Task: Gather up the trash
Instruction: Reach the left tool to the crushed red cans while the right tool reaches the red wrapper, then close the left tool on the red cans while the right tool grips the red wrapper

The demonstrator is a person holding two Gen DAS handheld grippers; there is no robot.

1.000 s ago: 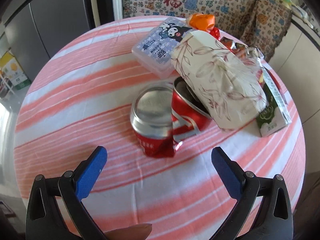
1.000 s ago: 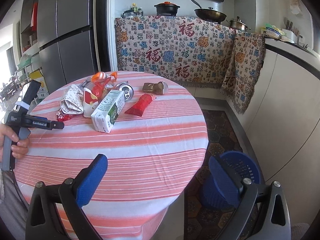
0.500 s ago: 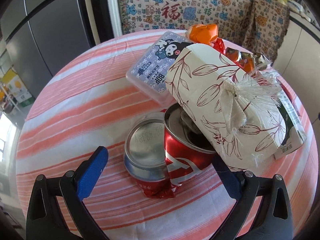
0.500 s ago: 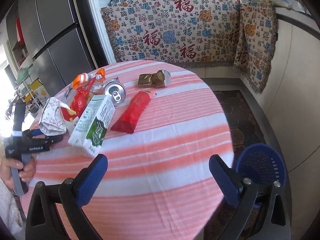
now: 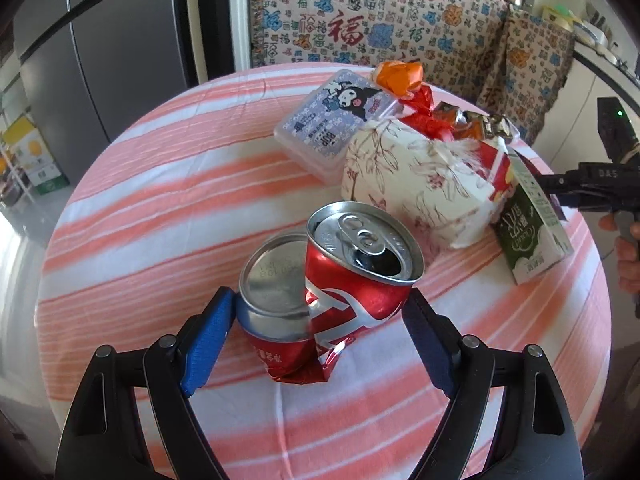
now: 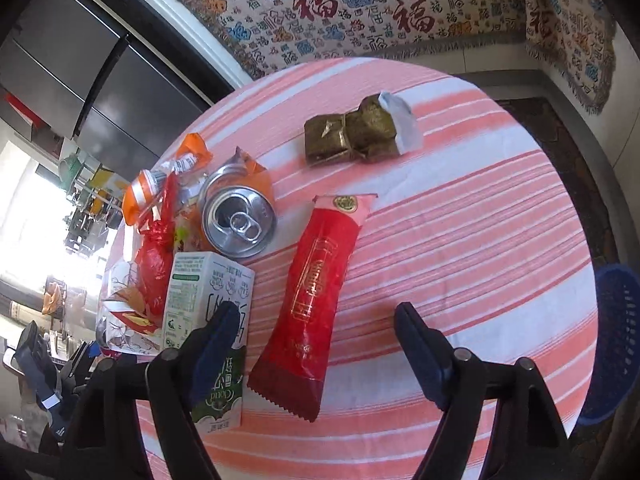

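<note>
Your L gripper point(image 5: 318, 316) jaws just closing round the crushed red cans point(image 5: 332, 284).
Blue pads touching both sides. R gripper point(image 6: 312, 334) jaws narrowing, not gripping, over red wrapper point(image 6: 316, 292).

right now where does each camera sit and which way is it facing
Left wrist: on the left gripper, looking down between blue fingers at the crushed red can; the other hand shows at the right edge.
Right wrist: on the right gripper, looking down past its own fingers at the red wrapper.
Both views share the green milk carton and the striped table.
</note>
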